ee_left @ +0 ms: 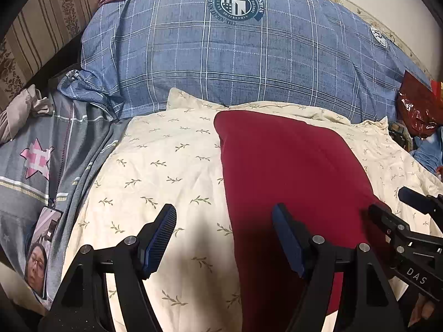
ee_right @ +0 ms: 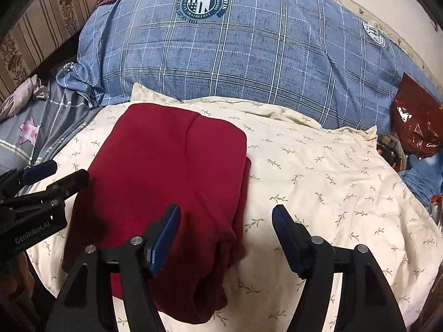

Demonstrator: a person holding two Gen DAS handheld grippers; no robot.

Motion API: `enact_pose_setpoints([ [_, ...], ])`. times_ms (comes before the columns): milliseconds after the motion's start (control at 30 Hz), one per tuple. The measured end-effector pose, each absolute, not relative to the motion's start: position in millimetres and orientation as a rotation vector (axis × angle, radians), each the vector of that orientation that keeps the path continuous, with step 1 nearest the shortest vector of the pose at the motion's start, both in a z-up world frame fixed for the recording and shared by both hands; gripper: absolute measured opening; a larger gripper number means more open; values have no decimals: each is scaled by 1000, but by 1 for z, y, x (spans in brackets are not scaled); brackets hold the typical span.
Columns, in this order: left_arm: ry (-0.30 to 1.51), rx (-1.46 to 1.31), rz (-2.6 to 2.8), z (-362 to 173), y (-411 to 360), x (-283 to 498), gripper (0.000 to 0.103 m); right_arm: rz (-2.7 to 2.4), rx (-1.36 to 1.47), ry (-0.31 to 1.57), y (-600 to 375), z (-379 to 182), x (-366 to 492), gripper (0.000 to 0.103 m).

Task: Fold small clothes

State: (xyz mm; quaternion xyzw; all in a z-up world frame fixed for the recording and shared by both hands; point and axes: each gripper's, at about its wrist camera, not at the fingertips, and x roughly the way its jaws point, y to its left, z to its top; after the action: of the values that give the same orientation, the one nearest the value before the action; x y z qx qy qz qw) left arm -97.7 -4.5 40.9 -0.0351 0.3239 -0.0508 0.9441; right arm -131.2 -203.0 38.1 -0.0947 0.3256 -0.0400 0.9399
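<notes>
A dark red garment [ee_right: 171, 171] lies folded into a long rectangle on a cream leaf-print cloth [ee_right: 318, 171]. It also shows in the left wrist view [ee_left: 288, 171]. My left gripper [ee_left: 224, 235] is open and empty, hovering over the garment's near left edge. My right gripper [ee_right: 225, 235] is open and empty above the garment's near right edge. Each gripper shows at the side of the other's view, the right one [ee_left: 393, 207] and the left one [ee_right: 55, 177], both open.
A big blue plaid duvet [ee_left: 235, 55] is bunched behind the cream cloth. A grey star-print blanket [ee_left: 41, 171] with a card lies left. A shiny red bag [ee_right: 418, 119] and blue cloth sit right. A striped headboard [ee_left: 41, 27] stands far left.
</notes>
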Motion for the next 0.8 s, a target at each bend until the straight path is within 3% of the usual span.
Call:
enact_pose_setpoints([
  [800,653,-63,-94,39,-7,-97,71,-67,-184,679,-206,32,-128,70],
])
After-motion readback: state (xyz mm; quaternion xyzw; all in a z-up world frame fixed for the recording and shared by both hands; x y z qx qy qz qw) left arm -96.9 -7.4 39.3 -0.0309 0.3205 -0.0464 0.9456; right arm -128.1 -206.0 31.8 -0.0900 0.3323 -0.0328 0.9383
